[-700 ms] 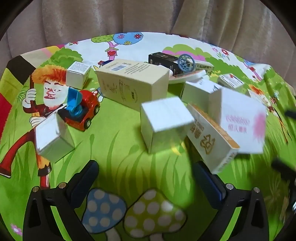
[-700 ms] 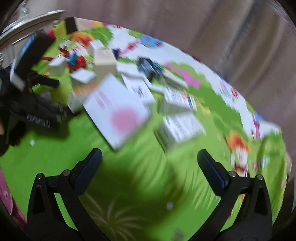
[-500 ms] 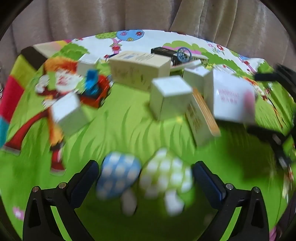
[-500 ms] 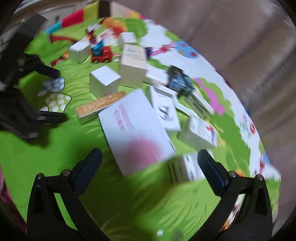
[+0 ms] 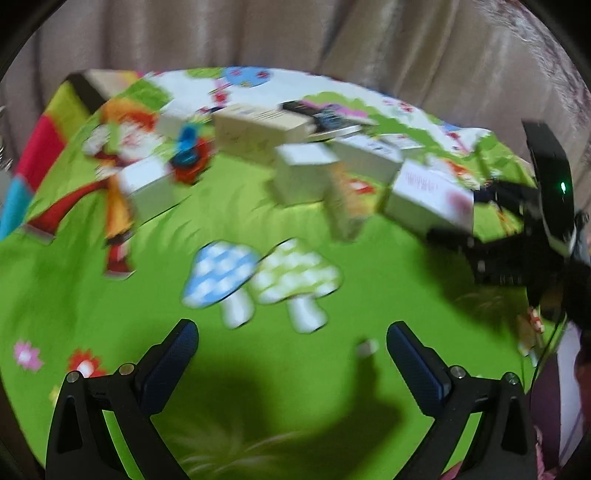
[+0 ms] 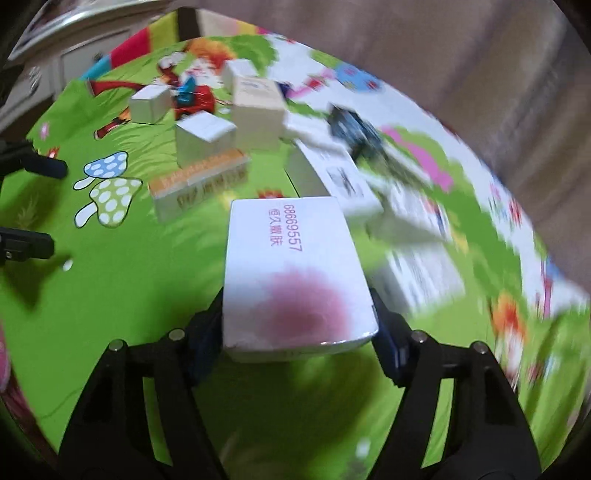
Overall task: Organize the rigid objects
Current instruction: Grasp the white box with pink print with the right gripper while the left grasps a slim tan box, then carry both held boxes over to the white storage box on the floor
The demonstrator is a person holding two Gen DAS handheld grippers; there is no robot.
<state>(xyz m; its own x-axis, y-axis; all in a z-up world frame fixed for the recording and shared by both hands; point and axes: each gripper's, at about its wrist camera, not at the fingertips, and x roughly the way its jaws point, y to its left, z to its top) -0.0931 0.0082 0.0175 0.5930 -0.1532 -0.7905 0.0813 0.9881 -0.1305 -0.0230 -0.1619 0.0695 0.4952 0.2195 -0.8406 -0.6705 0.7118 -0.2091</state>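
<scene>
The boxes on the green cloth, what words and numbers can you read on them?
"68669557" in pink, on top of the white box with the pink blot, which sits between the right gripper's fingers.
Pink Chinese characters beside that number: too blurred to read surely.
Dark characters on the side of the orange-edged box: too blurred.
Print on the tan box and the other white boxes: too small or blurred.

Under me: bright green cartoon-print cloth (image 5: 303, 354) with printed blue-spotted mushroom (image 5: 218, 275) beside green-spotted mushroom (image 5: 295, 273), touching. Behind the cloth I see a beige pleated curtain (image 5: 258, 33). White cabinet front (image 6: 85, 59) at upper left of my right view
</scene>
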